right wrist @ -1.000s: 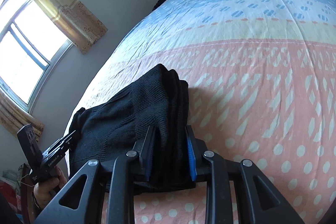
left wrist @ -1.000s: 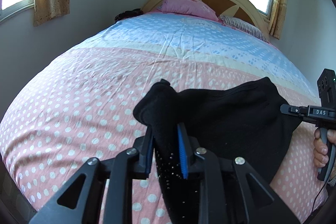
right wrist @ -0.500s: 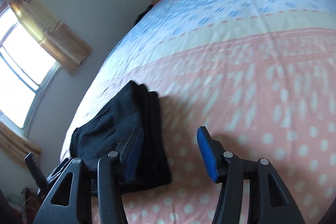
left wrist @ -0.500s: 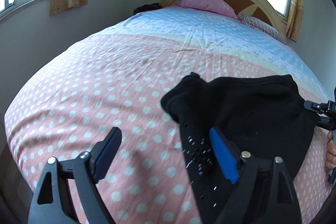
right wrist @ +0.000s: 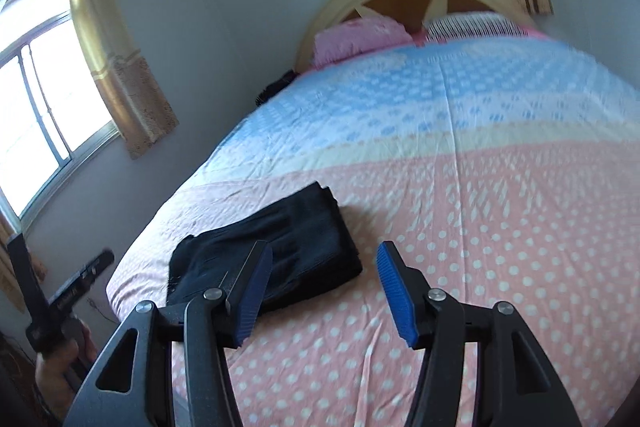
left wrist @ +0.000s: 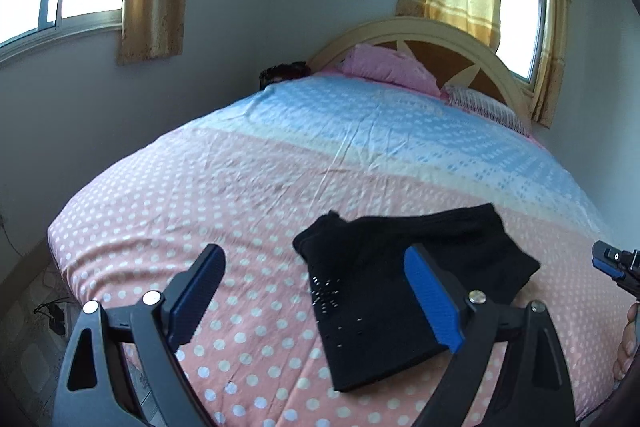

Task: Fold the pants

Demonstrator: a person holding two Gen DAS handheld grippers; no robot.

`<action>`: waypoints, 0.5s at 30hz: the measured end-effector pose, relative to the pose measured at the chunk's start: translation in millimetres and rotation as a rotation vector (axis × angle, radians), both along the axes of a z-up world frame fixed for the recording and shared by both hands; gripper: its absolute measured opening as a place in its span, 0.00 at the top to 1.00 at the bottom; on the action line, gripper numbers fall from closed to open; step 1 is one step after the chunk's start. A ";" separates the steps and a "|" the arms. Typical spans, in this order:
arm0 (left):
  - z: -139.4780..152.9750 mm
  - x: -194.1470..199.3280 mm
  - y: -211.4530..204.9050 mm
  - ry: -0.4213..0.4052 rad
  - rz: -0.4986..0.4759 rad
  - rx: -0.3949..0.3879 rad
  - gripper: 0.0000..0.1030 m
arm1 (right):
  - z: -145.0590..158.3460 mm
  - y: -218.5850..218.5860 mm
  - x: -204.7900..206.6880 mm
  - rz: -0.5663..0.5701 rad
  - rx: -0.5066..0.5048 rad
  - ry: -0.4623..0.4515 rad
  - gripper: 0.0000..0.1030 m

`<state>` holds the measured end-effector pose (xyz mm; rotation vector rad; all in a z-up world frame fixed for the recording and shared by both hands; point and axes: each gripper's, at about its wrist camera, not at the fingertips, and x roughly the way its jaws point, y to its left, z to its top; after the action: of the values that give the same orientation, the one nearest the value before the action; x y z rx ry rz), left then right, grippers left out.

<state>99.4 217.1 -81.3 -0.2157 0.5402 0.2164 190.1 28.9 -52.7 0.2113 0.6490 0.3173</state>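
- The pants [left wrist: 404, 291] are lying as a compact black folded bundle on the pink dotted part of the bed [left wrist: 224, 187], near its foot edge and toward the foot corner on the window side; nothing is holding them.
- The left gripper [left wrist: 316, 291] is opening, its fingers [left wrist: 430, 297] spread wide and grasping nothing. The bundle is lying beyond and below them: in the left wrist view, one blue finger is overlapping the black cloth and the other is standing over bare sheet. Whether that finger is brushing the cloth cannot be told from this view; it appears clear.
- The right gripper [right wrist: 320, 291] is also opening, its fingers [right wrist: 396, 291] released and empty. In the right wrist view the bundle [right wrist: 280, 251] is lying ahead and toward the window side, partly behind one finger, with only bare sheet between the two.
- Risk, as a judgement: the upper layers appear slightly bunched and uneven at the far corner, so the soft knit may be relaxing and slipping out of square now that nothing is pinning it.
- Risk, as a judgement: a finger passing close could be catching a loose edge and dragging the top layer open, since the cloth looks soft and clingy.
- Risk, as a judgement: the bundle is sitting close to the foot edge, so any nudge toward that edge could be sending it off the bed.
- The right wrist view is blurred, so fine contact there is not being confirmed.
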 end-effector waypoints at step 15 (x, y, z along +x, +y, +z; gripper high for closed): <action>73.6 -40.5 -45.8 -0.212 -0.105 0.071 0.00 | 56.8 18.9 -72.7 0.059 -0.111 -0.179 0.34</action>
<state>58.9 171.3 -7.7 -0.1384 0.3314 0.1091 117.4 47.8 4.0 0.0565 0.4947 0.3511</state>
